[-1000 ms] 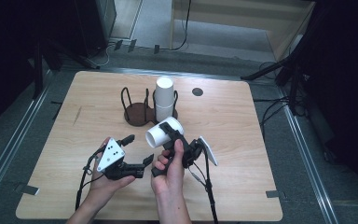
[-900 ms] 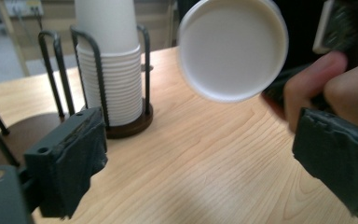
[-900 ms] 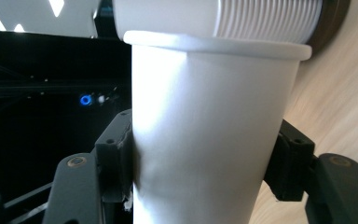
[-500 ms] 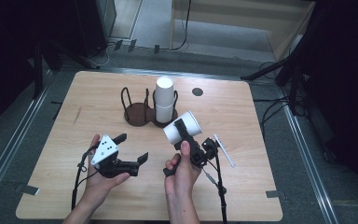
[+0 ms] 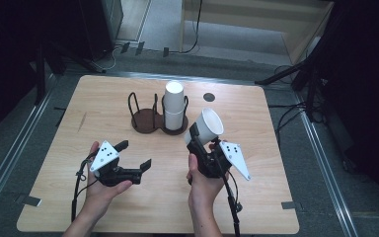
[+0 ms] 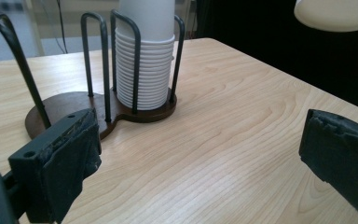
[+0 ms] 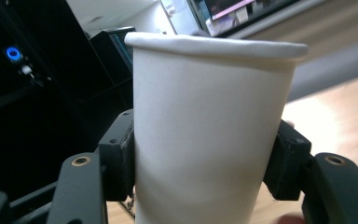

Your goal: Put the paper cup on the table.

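- white paper cup [image 5: 206,125] pinched by its side wall between right gripper [image 5: 196,140] jaws, lifted clear of the surface, tilted with open mouth facing up and toward the far right
- same cup [image 7: 209,135] seen upright in right gripper view, one black pad pressed on each side of it, rolled rim on top
- right hand [image 5: 203,186] wrapped around gripper body, grey three-cornered plate on its right side, cable trailing toward the near edge
- stack of white cups [image 5: 174,104] upside down in right bay of dark wire cup holder [image 5: 147,121], near far middle of wooden surface [image 5: 276,163]; left bay empty
- stack [image 6: 144,65] and holder [image 6: 70,105] ahead in left gripper view, ribbed rims showing
- left gripper [image 5: 134,155] low over near-left part of surface, jaws spread wide, nothing between them, held by left hand [image 5: 101,190]
- small dark round spot [image 5: 208,97] on surface right of the stack
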The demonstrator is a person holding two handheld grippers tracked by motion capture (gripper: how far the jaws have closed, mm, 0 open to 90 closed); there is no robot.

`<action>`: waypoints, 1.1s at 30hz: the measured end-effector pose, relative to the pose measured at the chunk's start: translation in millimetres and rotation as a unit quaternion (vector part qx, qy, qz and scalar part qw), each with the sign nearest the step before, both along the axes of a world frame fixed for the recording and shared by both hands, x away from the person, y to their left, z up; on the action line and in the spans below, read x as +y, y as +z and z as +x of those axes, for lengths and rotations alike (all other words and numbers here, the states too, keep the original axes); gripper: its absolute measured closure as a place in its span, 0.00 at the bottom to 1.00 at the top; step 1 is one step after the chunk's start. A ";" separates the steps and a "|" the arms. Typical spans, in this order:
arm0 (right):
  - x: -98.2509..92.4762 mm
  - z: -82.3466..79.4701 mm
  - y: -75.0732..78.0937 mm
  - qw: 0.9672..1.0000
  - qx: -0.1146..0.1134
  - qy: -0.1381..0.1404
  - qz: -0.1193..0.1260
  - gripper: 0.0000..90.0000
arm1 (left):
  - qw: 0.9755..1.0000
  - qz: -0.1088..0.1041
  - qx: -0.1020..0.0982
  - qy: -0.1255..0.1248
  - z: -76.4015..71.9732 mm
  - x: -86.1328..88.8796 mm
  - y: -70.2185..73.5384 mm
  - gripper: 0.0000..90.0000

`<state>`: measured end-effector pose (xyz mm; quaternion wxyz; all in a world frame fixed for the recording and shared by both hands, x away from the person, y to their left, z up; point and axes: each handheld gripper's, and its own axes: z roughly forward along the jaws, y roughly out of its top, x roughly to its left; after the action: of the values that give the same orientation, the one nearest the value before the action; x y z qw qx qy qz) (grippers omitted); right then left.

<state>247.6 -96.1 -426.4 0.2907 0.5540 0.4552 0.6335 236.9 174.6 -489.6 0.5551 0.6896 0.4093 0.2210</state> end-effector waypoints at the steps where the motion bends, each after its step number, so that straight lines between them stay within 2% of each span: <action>1: -0.2 -0.1 0.8 1.000 -0.006 -0.002 -0.013 0.42 | 1.000 -0.001 0.002 0.001 0.2 1.4 -0.3 0.00; 4: -1.9 -0.2 2.9 0.999 -0.017 0.001 -0.032 0.41 | 1.000 -0.003 0.005 0.007 1.7 6.2 -1.3 0.00; 6: -3.0 0.1 3.9 0.999 -0.017 -0.007 -0.048 0.41 | 1.000 -0.005 0.007 0.012 2.2 10.3 -1.9 0.00; 10: -6.7 3.7 2.5 0.997 -0.031 -0.011 -0.074 0.40 | 0.999 -0.011 0.015 0.028 2.3 21.6 -5.8 0.00; 15: -12.0 8.0 0.1 0.994 -0.049 -0.003 -0.094 0.40 | 0.998 -0.012 0.020 0.053 4.0 37.5 -10.6 0.00; 16: -13.0 8.8 -0.7 0.993 -0.057 -0.006 -0.104 0.40 | 0.998 -0.012 0.020 0.059 4.1 40.7 -11.1 0.00; 23: -17.6 16.5 -5.5 0.985 -0.065 -0.015 -0.158 0.39 | 0.995 0.002 0.018 0.099 3.3 64.8 -19.3 0.00; 24: -18.5 18.1 -6.6 0.984 -0.068 -0.017 -0.164 0.39 | 0.994 0.008 0.017 0.110 2.9 69.5 -21.7 0.00; 26: -20.3 21.4 -9.3 0.980 -0.080 -0.029 -0.178 0.40 | 0.990 0.024 0.015 0.140 2.1 79.1 -28.6 0.00; 27: -22.0 23.3 -10.4 0.980 -0.079 -0.034 -0.180 0.40 | 0.988 0.024 0.019 0.150 2.4 84.8 -32.1 0.00; 30: -28.3 30.3 -14.0 0.981 -0.081 -0.034 -0.175 0.40 | 0.983 0.016 0.028 0.178 3.0 100.7 -40.0 0.00; 33: -34.8 37.9 -18.9 0.980 -0.086 -0.037 -0.175 0.40 | 0.980 0.021 0.029 0.197 2.7 110.4 -43.5 0.00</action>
<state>285.5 -130.9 -445.3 0.4446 0.4548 0.5113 0.5780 239.6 284.9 -533.1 0.4741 0.6129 0.5484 0.3144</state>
